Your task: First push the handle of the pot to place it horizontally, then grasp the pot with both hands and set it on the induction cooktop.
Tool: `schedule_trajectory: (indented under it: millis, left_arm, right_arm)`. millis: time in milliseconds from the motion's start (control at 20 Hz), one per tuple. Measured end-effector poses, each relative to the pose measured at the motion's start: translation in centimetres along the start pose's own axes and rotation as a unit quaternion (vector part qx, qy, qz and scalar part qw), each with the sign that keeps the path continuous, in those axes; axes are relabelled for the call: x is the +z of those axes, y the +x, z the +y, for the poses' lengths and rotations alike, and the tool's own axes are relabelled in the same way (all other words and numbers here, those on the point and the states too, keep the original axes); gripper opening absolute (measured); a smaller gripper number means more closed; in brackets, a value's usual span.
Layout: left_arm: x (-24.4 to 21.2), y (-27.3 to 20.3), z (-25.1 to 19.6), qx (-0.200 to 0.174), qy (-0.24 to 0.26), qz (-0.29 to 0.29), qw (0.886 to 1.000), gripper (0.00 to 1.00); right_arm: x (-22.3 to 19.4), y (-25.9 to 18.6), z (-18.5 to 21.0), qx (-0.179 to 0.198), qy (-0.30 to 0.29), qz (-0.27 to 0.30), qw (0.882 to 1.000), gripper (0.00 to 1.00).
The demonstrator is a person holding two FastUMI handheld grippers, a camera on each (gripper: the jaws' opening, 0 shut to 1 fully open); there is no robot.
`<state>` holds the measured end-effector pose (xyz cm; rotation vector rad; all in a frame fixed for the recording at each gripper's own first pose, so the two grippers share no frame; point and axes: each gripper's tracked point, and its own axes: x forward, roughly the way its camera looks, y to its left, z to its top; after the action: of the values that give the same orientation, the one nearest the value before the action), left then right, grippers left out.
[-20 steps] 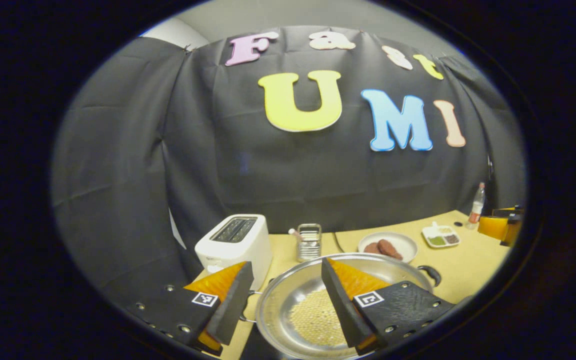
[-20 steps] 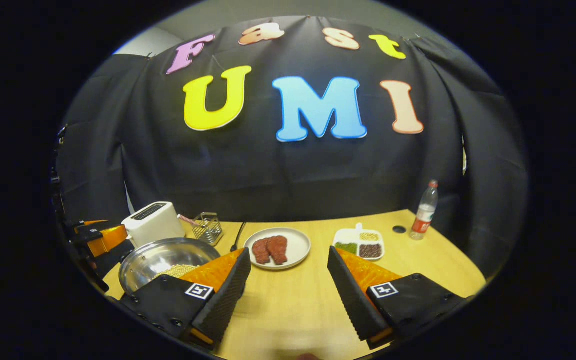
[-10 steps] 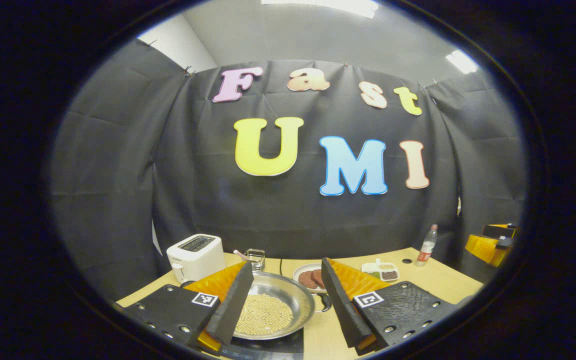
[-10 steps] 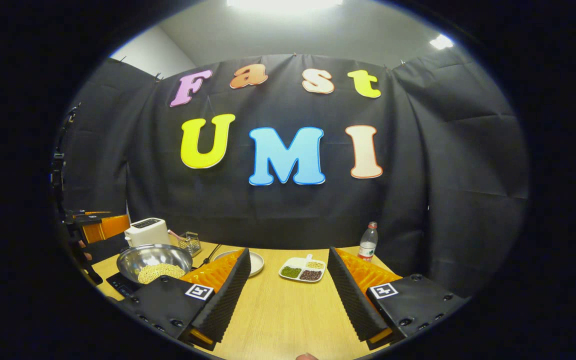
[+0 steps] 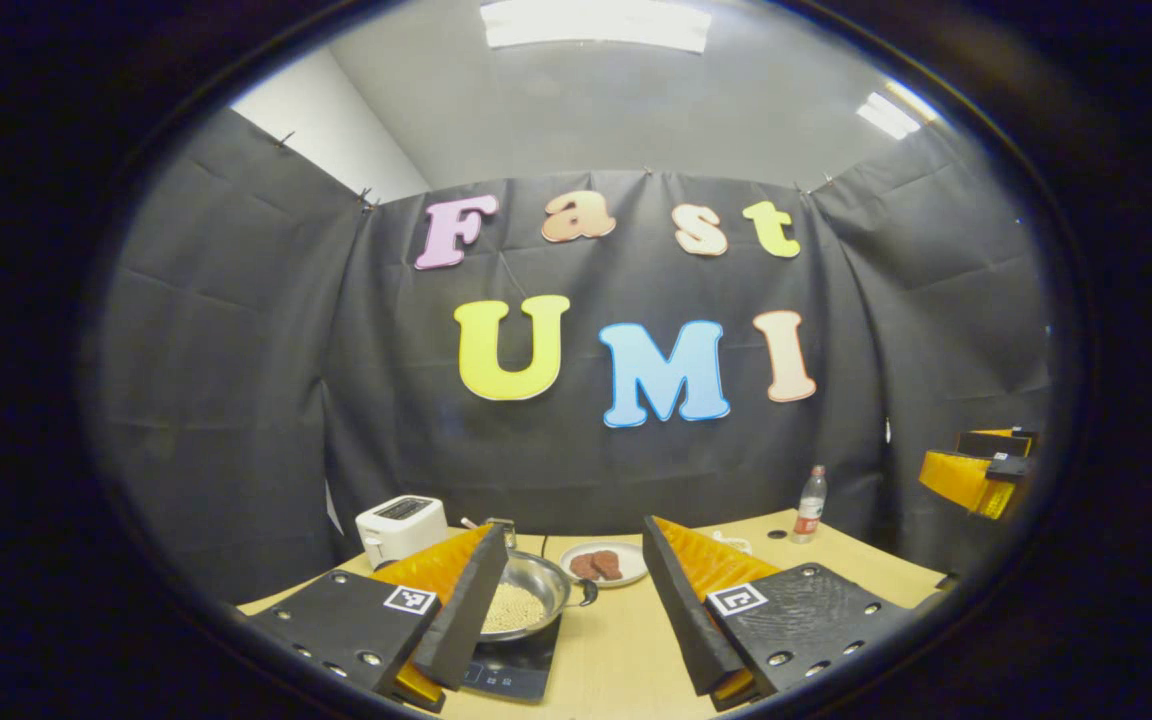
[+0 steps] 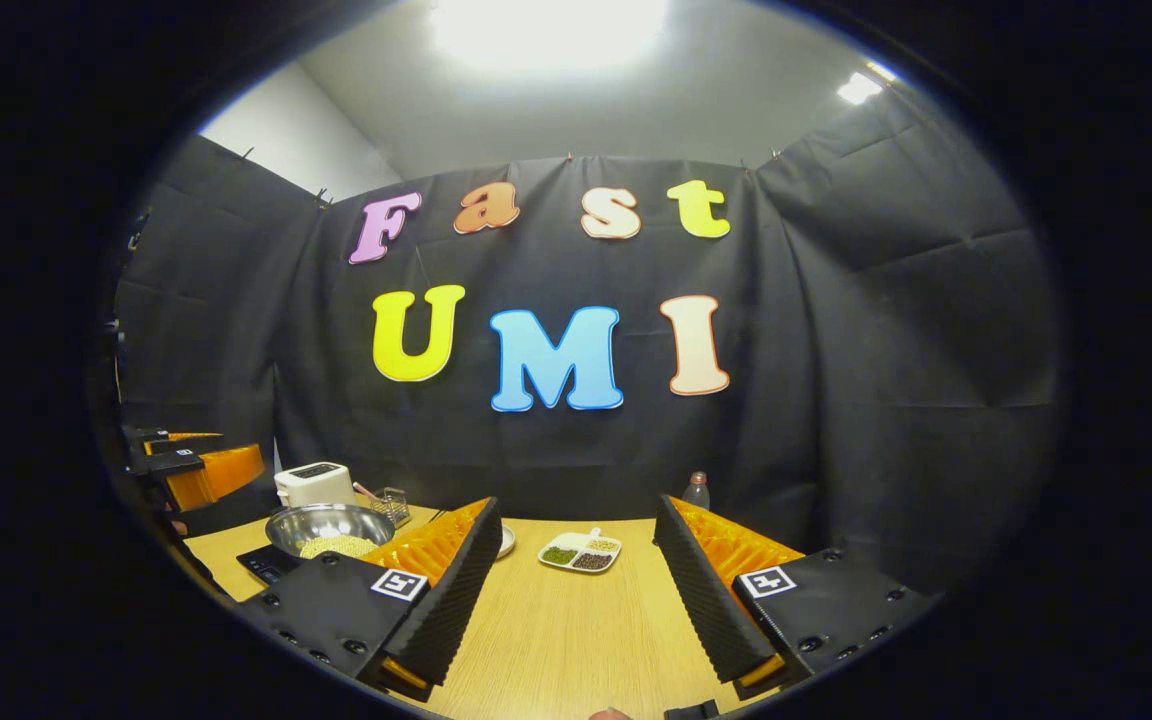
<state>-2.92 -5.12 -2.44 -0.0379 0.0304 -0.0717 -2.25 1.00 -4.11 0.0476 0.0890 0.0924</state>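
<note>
A steel pot (image 5: 528, 598) holding pale grains rests on the black induction cooktop (image 5: 514, 668), its dark side handle (image 5: 588, 594) pointing right. My left gripper (image 5: 568, 620) stands open, well back from the pot, nothing between its fingers. In the right gripper view the same pot (image 6: 329, 527) sits on the cooktop (image 6: 262, 564) at the far left, and my right gripper (image 6: 571, 590) hangs open above the bare wooden table (image 6: 576, 630). The left gripper (image 6: 198, 466) shows at that view's left edge; the right gripper (image 5: 974, 472) shows at the left gripper view's right edge.
A white toaster (image 5: 400, 523) and a small wire rack (image 6: 391, 504) stand behind the pot. A plate with brown patties (image 5: 602, 565), a divided dish of beans (image 6: 578, 552) and a plastic bottle (image 5: 809, 503) sit further right on the table.
Both grippers have pulled back and up from the pot, which now sits farther off on the cooktop. More of the ceiling and wall shows in each view.
</note>
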Motion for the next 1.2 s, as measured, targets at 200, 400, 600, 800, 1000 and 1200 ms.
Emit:
schedule_trajectory:
  millis: [200,400,600,800,1000,1200]
  left_arm:
    - [1.3,-2.8,0.7,-0.003,0.021,-0.018,1.0,0.83]
    - [1.9,-4.7,1.8,-0.005,0.027,-0.024,0.999,0.8]
    - [2.5,-5.7,2.7,-0.006,0.018,-0.031,0.999,0.8]
    - [2.6,-6.3,3.2,-0.007,0.003,-0.032,0.999,0.8]
    - [2.8,-6.9,4.1,0.001,0.002,-0.036,0.999,0.8]
    - [3.2,-7.6,4.9,0.007,-0.001,-0.042,0.999,0.8]
  right_arm:
    - [0.4,-2.3,0.1,-0.01,0.003,-0.004,1.0,0.97]
    - [0.9,-3.8,0.7,-0.016,0.008,-0.011,1.0,0.97]
    - [1.8,-4.7,1.4,-0.022,0.002,-0.026,0.999,0.97]
    - [2.0,-4.9,2.0,-0.021,0.004,-0.027,0.999,0.97]
    - [2.2,-5.3,2.4,-0.022,0.004,-0.031,0.999,0.97]
    - [2.2,-5.7,2.9,-0.021,0.003,-0.032,0.999,0.97]
